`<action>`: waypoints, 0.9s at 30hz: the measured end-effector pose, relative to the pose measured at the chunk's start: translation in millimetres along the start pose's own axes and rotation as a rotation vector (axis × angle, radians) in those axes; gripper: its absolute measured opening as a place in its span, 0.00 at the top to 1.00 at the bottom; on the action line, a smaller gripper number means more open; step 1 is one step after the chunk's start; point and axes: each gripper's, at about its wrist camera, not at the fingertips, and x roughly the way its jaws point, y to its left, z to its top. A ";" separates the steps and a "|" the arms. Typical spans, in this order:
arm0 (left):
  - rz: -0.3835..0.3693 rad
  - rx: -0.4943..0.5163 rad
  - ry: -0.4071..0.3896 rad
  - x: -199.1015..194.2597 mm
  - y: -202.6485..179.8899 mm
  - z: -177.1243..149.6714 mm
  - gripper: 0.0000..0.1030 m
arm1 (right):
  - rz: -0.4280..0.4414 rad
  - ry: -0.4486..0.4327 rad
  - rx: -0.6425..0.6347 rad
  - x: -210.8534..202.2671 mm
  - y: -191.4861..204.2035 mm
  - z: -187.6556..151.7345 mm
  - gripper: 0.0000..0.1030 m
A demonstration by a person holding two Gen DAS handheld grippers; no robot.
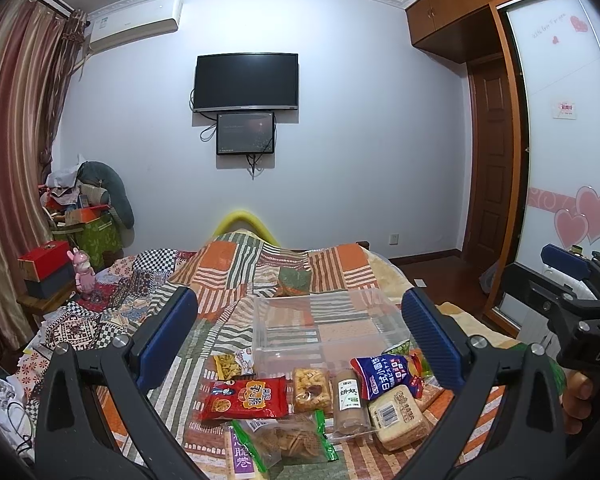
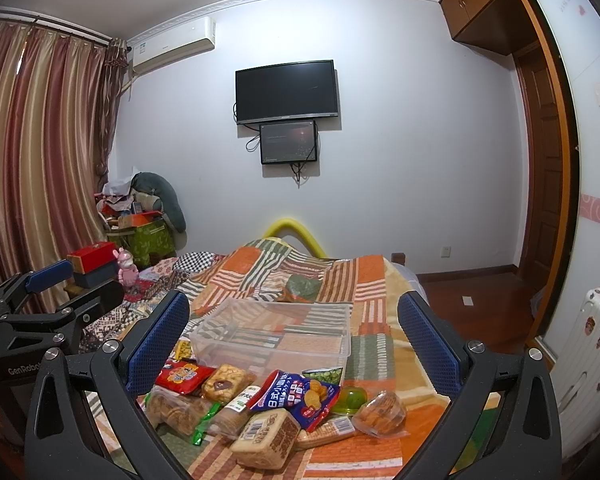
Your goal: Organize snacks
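Observation:
A heap of snack packs lies on the patchwork quilt in front of both grippers: a red bag (image 1: 246, 398) (image 2: 182, 376), a blue biscuit bag (image 1: 386, 374) (image 2: 300, 396), a beige wrapped cake (image 1: 398, 416) (image 2: 266, 438), a clear bag of crisps (image 1: 284, 438) and a green jelly cup (image 2: 350, 400). Just behind them stands an empty clear plastic box (image 1: 324, 330) (image 2: 276, 330). My left gripper (image 1: 300, 340) hovers open above the snacks, holding nothing. My right gripper (image 2: 294, 340) is open too, also above the heap and empty.
The bed (image 2: 360, 280) fills the middle; its right edge drops to a wooden floor (image 2: 472, 312). A bedside stand with a red box (image 1: 44, 262) and a pink figurine (image 1: 84, 274) is at left, a white suitcase (image 2: 592, 340) at right.

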 end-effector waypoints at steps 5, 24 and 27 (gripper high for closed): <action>0.003 0.003 -0.003 0.1 -0.2 0.2 0.00 | -0.003 -0.001 -0.001 0.3 0.0 -0.5 0.00; -0.018 0.017 0.115 30.2 25.6 -9.6 0.20 | 0.054 0.130 0.000 31.4 -14.7 -11.6 0.21; 0.010 0.033 0.154 41.5 39.2 -13.1 0.23 | 0.047 0.184 -0.010 40.9 -22.7 -16.3 0.29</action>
